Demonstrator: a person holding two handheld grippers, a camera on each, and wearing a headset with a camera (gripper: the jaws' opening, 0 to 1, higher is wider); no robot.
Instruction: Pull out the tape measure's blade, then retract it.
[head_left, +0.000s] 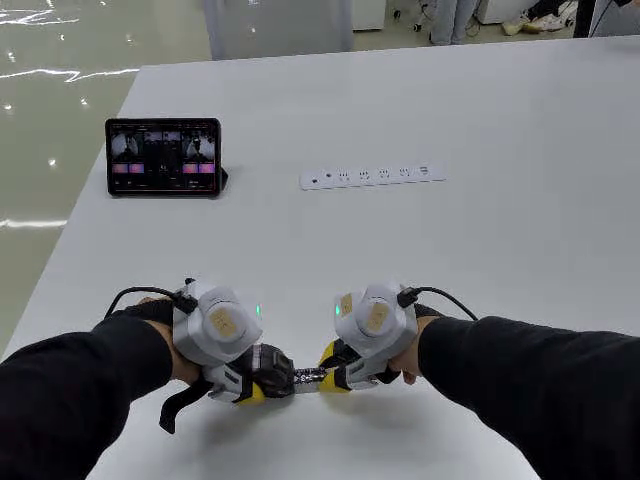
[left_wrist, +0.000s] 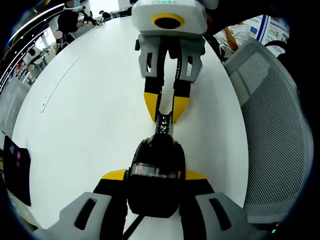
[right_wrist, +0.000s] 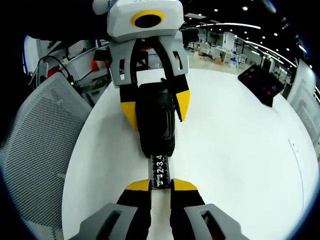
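The black tape measure case (head_left: 271, 371) is clamped between the yellow-tipped fingers of my left gripper (head_left: 252, 381), near the front edge of the white table (head_left: 420, 260). In the left gripper view the case (left_wrist: 155, 172) sits between the jaws and a short length of blade (left_wrist: 163, 126) runs out to the other gripper (left_wrist: 167, 111). My right gripper (head_left: 330, 376) is shut on the blade's end (right_wrist: 160, 175); numbers 2, 3, 4 show on it. The case (right_wrist: 156, 125) faces it, held by the left gripper (right_wrist: 155, 107). The two grippers stand close together.
A tablet (head_left: 163, 157) with a lit screen stands at the back left of the table. A white power strip (head_left: 372, 177) lies in the middle, farther back. A grey mesh chair (left_wrist: 270, 125) is beside the table edge. Cables (head_left: 130, 295) trail from both grippers.
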